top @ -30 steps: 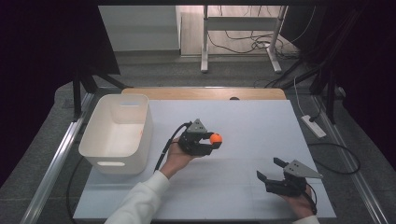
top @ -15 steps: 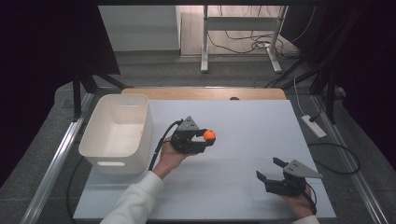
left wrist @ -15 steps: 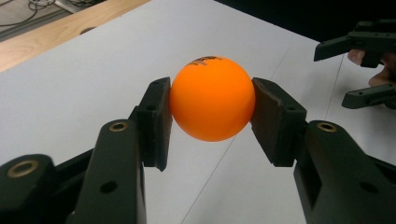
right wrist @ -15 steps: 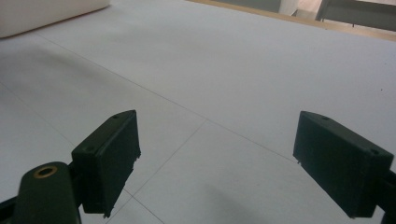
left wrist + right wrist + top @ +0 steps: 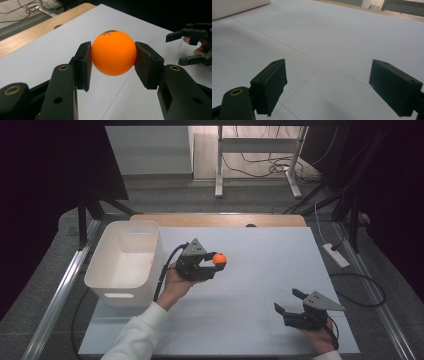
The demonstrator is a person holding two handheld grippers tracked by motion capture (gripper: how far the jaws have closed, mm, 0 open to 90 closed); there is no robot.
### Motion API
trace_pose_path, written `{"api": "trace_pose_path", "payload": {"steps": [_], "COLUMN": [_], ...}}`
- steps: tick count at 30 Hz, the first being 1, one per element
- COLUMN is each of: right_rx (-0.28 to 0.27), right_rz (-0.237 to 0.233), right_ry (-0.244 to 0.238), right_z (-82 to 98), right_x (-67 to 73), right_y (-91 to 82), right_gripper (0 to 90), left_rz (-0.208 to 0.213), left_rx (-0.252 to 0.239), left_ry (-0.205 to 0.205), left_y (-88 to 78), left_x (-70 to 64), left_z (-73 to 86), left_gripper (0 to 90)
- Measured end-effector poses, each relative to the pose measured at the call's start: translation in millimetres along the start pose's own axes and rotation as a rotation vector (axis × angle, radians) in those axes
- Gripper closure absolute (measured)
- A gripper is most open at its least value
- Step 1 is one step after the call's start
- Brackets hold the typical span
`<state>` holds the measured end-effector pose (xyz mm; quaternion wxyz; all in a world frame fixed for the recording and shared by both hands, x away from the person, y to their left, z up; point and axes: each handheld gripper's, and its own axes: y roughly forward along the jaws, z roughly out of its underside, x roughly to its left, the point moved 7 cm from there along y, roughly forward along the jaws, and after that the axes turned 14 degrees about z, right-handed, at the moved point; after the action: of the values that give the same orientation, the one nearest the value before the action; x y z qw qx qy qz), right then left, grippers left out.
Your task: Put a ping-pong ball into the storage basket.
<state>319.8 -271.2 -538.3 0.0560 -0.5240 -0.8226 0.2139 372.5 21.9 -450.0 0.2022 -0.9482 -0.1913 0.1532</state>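
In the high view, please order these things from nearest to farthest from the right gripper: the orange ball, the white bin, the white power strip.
Measured from the right gripper, low at the table's right:
1. The power strip, on the floor off the table's right edge.
2. The orange ball, mid-table, clamped in the left gripper.
3. The white bin, at the table's left edge.

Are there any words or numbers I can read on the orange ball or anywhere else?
Orange ball, held in the left gripper: a small dark print near its top, too blurred and tilted to read.
White bin: no writing that can be seen.
White table: thin lines, no words or numbers.
Right gripper: no label to read.
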Motion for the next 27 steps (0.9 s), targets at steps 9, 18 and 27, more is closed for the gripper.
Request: {"api": "trace_pose_path", "payload": {"steps": [9, 18, 27], "right_rx": [0.001, 0.001, -0.003], "right_rz": [0.000, 0.003, -0.001], "right_ry": [-0.001, -0.003, -0.002], "right_z": [-0.1, -0.3, -0.7], "right_x": [0.5, 0.4, 0.8], "right_y": [0.2, 0.1, 0.0], "right_gripper": [14.7, 14.7, 14.7], "left_rz": [-0.025, -0.054, -0.101], "left_rx": [-0.008, -0.032, -0.054], "left_ry": [-0.002, -0.001, -0.015], "left_y": [-13.4, -26.1, -45.1], "left_x": [5.6, 9.5, 16.4], "left_z": [-2.6, -9.5, -11.5], "left_gripper": [51.1, 51.0, 51.0]}}
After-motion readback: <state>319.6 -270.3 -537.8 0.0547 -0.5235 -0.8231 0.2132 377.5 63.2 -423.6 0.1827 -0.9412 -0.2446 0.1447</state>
